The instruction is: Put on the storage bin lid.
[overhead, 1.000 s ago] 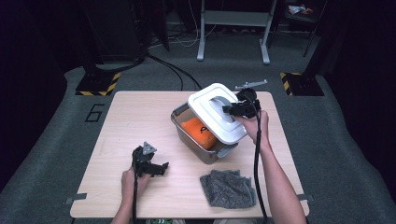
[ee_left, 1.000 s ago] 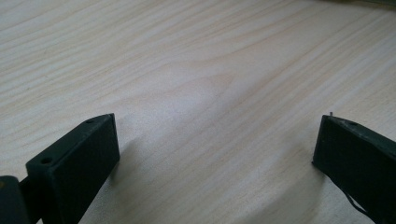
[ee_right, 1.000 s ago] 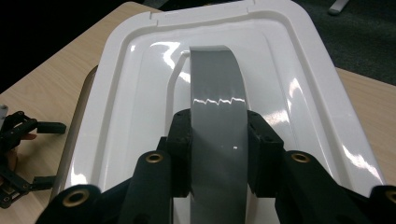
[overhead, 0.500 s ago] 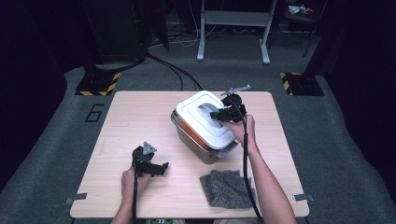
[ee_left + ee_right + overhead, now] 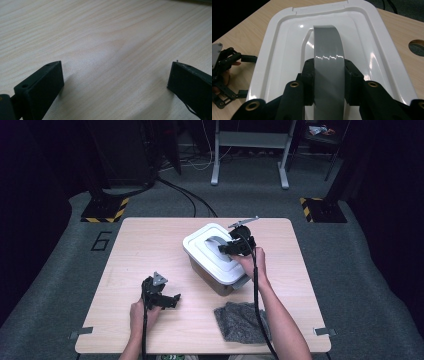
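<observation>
High view: a pale wooden table [image 5: 150, 245] with a grey storage box [image 5: 212, 275] just right of centre, covered by a white lid [image 5: 210, 251] that bears an arched grey handle [image 5: 218, 241]. The right gripper [image 5: 231, 248], reaching in from 5 o'clock, is clenched on that handle at the lid's 3 o'clock side. In the right gripper view the two black pads [image 5: 309, 75] press the grey handle [image 5: 328, 62] from either side (the strap stands upright between them), and the white lid [image 5: 372, 40] spreads out beneath. The left gripper [image 5: 170, 301] rests on the table at 7 o'clock from the box, well apart from it, its jaws released; the left gripper view shows them spread wide over bare wood [image 5: 107, 50]. A crumpled grey cloth [image 5: 240, 320] lies at 5 o'clock from the box, near the table's front edge.
</observation>
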`<action>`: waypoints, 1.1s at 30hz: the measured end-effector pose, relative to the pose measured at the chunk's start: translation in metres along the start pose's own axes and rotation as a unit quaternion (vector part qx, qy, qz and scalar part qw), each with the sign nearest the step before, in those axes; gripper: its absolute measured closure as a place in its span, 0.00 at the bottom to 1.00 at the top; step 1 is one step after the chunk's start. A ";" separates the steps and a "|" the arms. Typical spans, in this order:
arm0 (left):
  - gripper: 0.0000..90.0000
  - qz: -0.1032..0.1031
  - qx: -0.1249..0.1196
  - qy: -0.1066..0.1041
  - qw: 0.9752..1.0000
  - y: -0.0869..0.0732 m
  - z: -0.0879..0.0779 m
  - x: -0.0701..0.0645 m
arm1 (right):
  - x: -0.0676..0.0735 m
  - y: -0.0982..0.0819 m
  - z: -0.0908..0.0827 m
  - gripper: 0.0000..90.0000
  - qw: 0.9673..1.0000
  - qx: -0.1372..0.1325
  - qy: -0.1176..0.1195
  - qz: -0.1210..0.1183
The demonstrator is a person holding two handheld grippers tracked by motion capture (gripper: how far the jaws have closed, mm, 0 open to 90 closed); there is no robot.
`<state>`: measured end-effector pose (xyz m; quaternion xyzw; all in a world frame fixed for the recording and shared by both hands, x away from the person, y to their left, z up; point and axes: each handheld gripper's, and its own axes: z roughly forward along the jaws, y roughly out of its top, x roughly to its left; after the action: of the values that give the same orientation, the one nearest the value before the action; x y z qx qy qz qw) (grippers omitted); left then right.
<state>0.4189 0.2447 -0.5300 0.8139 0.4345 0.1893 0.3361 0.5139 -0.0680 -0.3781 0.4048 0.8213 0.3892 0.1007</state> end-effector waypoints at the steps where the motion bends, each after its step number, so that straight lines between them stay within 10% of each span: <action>1: 0.00 0.000 0.000 0.000 1.000 0.000 0.000 0.000 | 0.001 -0.001 0.001 0.74 1.000 0.000 0.000 -0.001; 10: 0.00 0.000 0.000 0.000 1.000 0.000 0.000 0.000 | 0.005 -0.003 0.003 0.73 1.000 0.002 -0.004 -0.006; 21: 0.00 0.000 0.000 0.000 1.000 0.000 0.000 0.000 | -0.004 -0.003 -0.021 0.29 1.000 -0.019 -0.021 -0.005; 33: 0.00 0.000 0.000 0.000 1.000 0.000 0.000 0.000 | -0.030 -0.020 -0.065 0.15 0.997 -0.056 -0.048 0.002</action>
<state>0.4189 0.2447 -0.5300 0.8140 0.4343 0.1895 0.3359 0.4905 -0.1339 -0.3529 0.4184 0.7917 0.4148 0.1617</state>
